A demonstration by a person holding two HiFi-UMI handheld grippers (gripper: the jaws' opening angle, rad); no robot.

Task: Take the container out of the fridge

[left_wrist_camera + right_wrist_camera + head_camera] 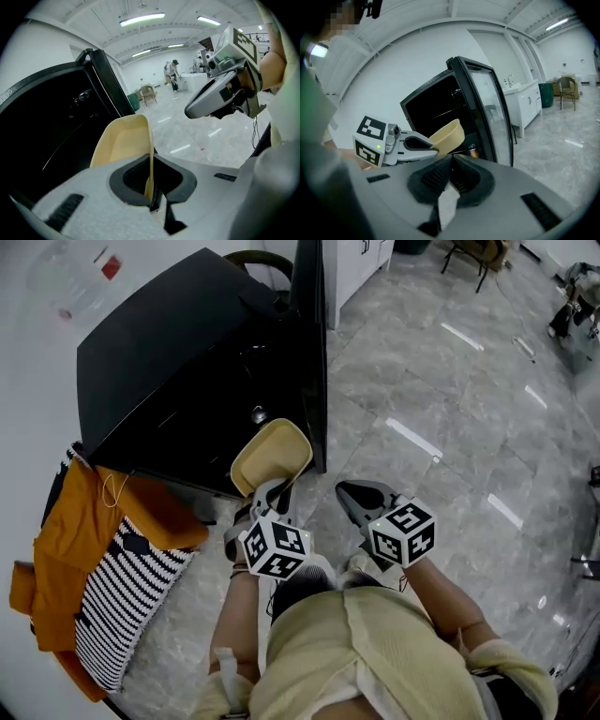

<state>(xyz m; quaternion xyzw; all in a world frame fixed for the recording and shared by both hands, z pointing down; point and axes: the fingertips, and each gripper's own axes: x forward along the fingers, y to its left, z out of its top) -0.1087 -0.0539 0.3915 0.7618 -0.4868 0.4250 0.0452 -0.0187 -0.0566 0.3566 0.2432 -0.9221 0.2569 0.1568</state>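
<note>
A cream, shallow container (272, 456) hangs in the air in front of the open black fridge (178, 371), outside its dark interior. My left gripper (266, 493) is shut on the container's near rim; in the left gripper view the thin rim (150, 180) is pinched between the pads. To its right, my right gripper (354, 495) is shut with nothing in it, apart from the container. In the right gripper view, the container (449, 135) shows ahead of the fridge opening, and the right gripper's (450, 161) jaws meet.
The fridge door (311, 352) stands open just right of the container. An orange cloth (89, 521) and a striped cushion (127, 601) lie at the left. White cabinets (354, 263) stand behind. Grey tiled floor (450, 427) spreads to the right.
</note>
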